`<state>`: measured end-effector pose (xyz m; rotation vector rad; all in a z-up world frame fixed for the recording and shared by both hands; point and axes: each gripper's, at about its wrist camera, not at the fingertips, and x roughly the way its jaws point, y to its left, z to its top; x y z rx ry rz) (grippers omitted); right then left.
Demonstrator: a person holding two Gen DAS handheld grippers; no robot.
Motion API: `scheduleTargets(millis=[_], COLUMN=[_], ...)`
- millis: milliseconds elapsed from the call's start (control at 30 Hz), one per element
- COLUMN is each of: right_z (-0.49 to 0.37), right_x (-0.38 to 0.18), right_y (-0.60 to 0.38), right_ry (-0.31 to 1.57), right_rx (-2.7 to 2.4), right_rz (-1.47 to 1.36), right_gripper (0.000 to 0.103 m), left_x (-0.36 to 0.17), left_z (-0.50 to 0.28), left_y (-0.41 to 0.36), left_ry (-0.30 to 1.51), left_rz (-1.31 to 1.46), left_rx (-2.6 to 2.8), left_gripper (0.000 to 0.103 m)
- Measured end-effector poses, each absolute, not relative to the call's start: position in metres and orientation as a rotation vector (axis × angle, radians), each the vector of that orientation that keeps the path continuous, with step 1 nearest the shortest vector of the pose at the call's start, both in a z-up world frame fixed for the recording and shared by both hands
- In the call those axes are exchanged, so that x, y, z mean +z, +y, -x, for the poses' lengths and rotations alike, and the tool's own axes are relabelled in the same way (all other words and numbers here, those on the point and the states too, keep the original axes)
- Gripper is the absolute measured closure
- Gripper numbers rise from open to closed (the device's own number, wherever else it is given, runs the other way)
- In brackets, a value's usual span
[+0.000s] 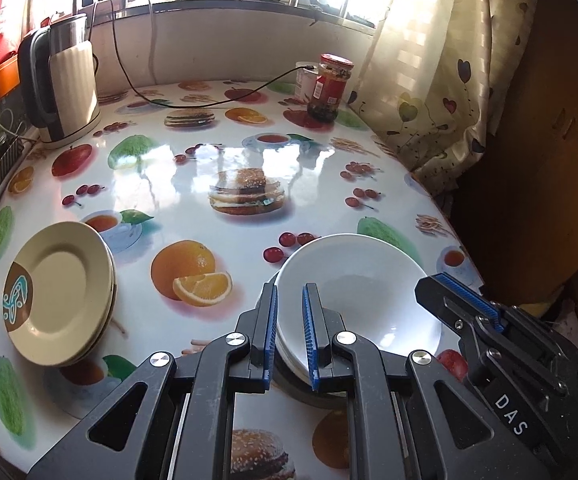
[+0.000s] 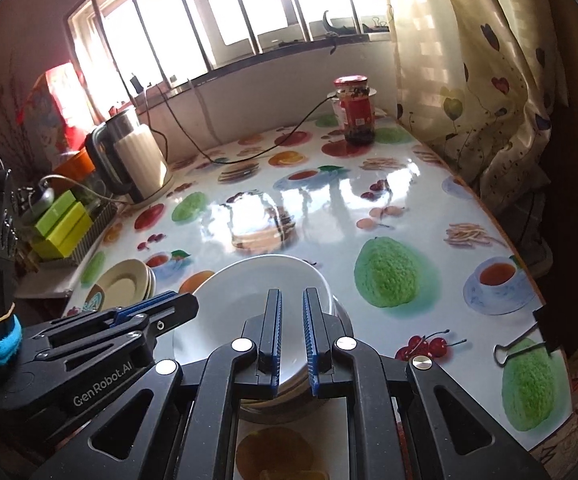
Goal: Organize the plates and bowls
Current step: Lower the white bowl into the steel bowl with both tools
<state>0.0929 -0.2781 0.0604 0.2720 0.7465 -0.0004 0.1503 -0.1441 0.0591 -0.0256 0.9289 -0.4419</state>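
A white bowl sits on top of a small stack at the near edge of the table, with another white rim and a dark bowl under it. My left gripper is shut on its left rim, one finger inside and one outside. On the opposite rim my right gripper is shut the same way. A stack of beige plates with a brown and blue mark lies on the table to the left, apart from both grippers.
The table wears a glossy fruit-print cover. An electric kettle stands at the back left, its cable trailing towards a red-lidded jar at the back right. A curtain hangs along the right edge. Green boxes sit left; a binder clip grips the right edge.
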Motion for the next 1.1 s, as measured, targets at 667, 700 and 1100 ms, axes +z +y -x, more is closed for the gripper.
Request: scheduleTargets(millis=[667, 700, 1100], right_z=[-0.093, -0.094, -0.099], right_x=[0.043, 0.043, 0.042], right_y=[-0.293, -0.291, -0.292], right_ry=[0.783, 0.782, 0.777], right_rx=[-0.022, -0.017, -0.042], right_rz=[-0.337, -0.337, -0.332], right_gripper=[0.082, 0.084, 0.090], left_x=[0.042, 0.042, 0.044], left_z=[-0.160, -0.160, -0.163], left_y=[-0.133, -0.134, -0.133], left_ry=[0.979, 0.980, 0.969], left_rz=[0.120, 0.123, 0.112], left_rx=[-0.483, -0.493, -0.496], left_gripper=[0.090, 0.090, 0.090])
